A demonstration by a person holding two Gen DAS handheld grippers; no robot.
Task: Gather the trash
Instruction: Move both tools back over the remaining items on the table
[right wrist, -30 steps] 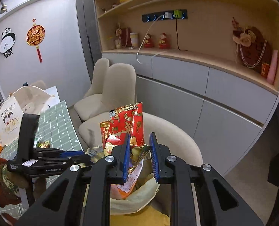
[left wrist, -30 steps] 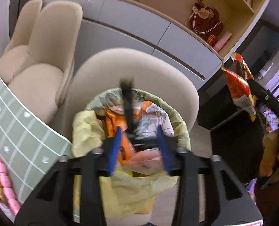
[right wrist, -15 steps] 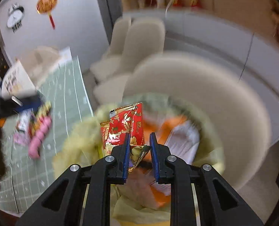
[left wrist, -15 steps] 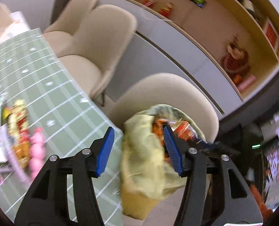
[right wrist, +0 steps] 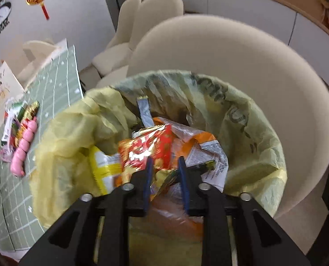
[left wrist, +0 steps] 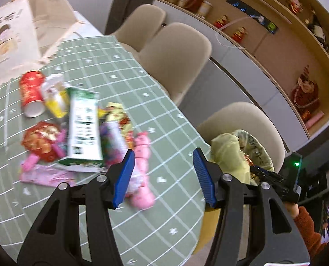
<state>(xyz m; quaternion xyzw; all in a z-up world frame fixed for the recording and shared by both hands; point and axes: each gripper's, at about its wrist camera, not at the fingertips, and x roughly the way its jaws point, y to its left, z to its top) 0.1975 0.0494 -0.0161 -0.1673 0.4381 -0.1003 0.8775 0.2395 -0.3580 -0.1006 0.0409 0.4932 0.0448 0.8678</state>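
Left wrist view: the left gripper (left wrist: pixel 163 175) hangs over a counter (left wrist: pixel 142 226) covered in a green gridded cloth, its blue fingers (left wrist: pixel 123 175) spread apart with nothing between them. A second ago this camera looked straight down into the trash bin; now it has swung across to the litter still on the counter. Just ahead of the fingers lies a pink string of sausages (left wrist: pixel 143 166). Beyond it sit a green and white carton (left wrist: pixel 83 126), crumpled wrappers (left wrist: pixel 117 119), a red packet (left wrist: pixel 42 140) and a tipped red paper cup (left wrist: pixel 31 93). To the right, the yellow-lined trash bin (left wrist: pixel 233 153) stands beside the counter edge, with the right gripper's black body reaching over it.

Right wrist view: the right gripper (right wrist: pixel 164 177) points down into the trash bin (right wrist: pixel 242 110). Its fingers (right wrist: pixel 147 177) are opening. The red snack bag (right wrist: pixel 146 148), which they pinched upright half a second ago, now lies slumped on the other wrappers inside the bin, its lower edge between the fingers but seemingly no longer squeezed. A beige chair (right wrist: pixel 253 62) stands behind the bin.

So one more piece appears delivered, and the left side seems lined up for the next pickup, likely the sausages.
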